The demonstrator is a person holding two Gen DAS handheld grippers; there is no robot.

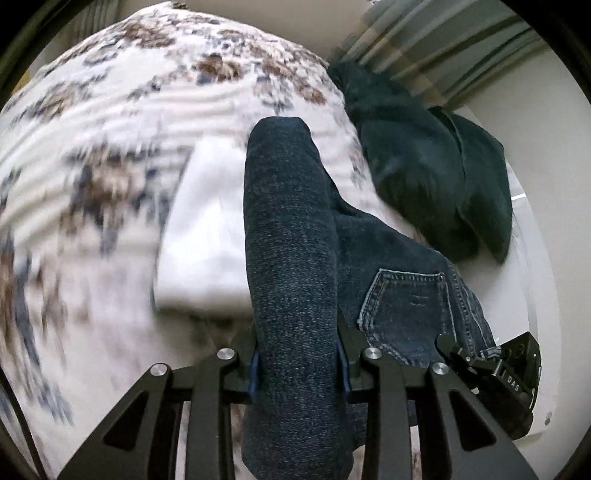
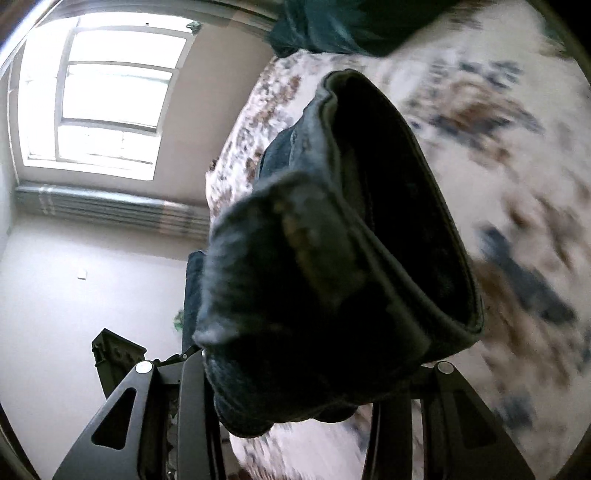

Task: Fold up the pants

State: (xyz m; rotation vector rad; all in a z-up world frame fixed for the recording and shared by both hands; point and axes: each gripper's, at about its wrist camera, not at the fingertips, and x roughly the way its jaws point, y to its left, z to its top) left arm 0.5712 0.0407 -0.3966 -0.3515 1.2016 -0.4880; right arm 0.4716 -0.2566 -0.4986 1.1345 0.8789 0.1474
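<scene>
Dark blue jeans (image 1: 291, 258) hang over a bed with a white, brown and blue patterned cover (image 1: 110, 129). My left gripper (image 1: 299, 365) is shut on a rolled fold of the jeans, which runs up the middle of the left wrist view; a back pocket (image 1: 406, 314) shows to the right. My right gripper (image 2: 314, 369) is shut on the jeans' waistband end (image 2: 332, 258), held up close to the camera; its fingertips are hidden by denim. The right gripper body also shows in the left wrist view (image 1: 517, 373) at the waistband.
A dark teal garment (image 1: 424, 166) lies bunched at the bed's far right edge, also at the top of the right wrist view (image 2: 351, 26). A white folded cloth (image 1: 207, 229) lies on the cover. A window (image 2: 107, 96) and a wall stand beyond the bed.
</scene>
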